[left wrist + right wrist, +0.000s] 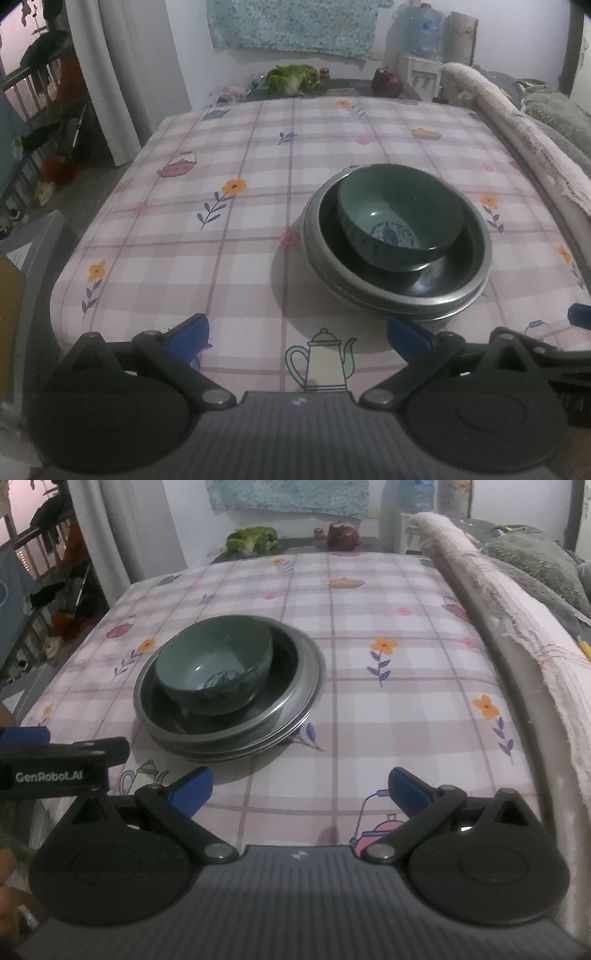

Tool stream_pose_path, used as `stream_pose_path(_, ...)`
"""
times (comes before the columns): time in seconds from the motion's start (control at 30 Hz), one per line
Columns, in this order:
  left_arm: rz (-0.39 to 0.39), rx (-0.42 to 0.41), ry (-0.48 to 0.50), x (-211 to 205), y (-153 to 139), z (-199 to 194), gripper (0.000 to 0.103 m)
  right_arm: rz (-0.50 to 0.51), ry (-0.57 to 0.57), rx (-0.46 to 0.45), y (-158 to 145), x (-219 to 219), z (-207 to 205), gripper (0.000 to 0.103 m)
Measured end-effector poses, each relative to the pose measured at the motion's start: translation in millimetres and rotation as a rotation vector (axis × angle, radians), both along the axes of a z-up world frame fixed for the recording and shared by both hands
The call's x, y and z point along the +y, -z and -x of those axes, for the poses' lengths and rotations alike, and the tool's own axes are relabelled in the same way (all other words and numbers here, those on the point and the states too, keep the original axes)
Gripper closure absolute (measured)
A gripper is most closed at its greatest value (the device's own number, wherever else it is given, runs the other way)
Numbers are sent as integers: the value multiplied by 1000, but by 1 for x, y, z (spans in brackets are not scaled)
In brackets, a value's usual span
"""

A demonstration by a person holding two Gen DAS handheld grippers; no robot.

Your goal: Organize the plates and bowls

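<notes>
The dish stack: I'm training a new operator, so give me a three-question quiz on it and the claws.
1. True or false: the bowl sits inside the black plate.
2. What lies directly under the black plate? A) cloth B) metal plates C) tray
3. Fill in: the left claw and right claw are both ____.

Key: 1 true; 2 B, metal plates; 3 open, holding nothing.

We see a glossy glazed ceramic bowl [400,218] in dull brushed-metal plates [399,299] on a smooth printed cloth tablecloth [221,236].
</notes>
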State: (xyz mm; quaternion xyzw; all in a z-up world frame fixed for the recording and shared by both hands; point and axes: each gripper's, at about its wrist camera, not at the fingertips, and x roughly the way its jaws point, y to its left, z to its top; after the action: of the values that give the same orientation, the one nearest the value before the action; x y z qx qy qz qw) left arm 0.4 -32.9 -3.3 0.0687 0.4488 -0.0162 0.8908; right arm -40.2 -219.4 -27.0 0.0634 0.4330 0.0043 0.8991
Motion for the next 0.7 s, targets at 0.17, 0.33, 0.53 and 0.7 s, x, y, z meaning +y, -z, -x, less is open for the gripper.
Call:
stream_pose_path(0.17,8,25,-1,2,3,-4,0,0,-11,15,3,5,-2,1)
stream_pose_path(0.33,9,32,3,1,5,-5,0,1,-9,23,4,5,-3,1)
stream_pose_path(0.53,8,40,9,-1,6,-6,0,1,-13,31,6,4,-5,1)
stream_pose_path(0.7,6,48,5,0,8,-7,0,1,-16,33,6,5,-6,1)
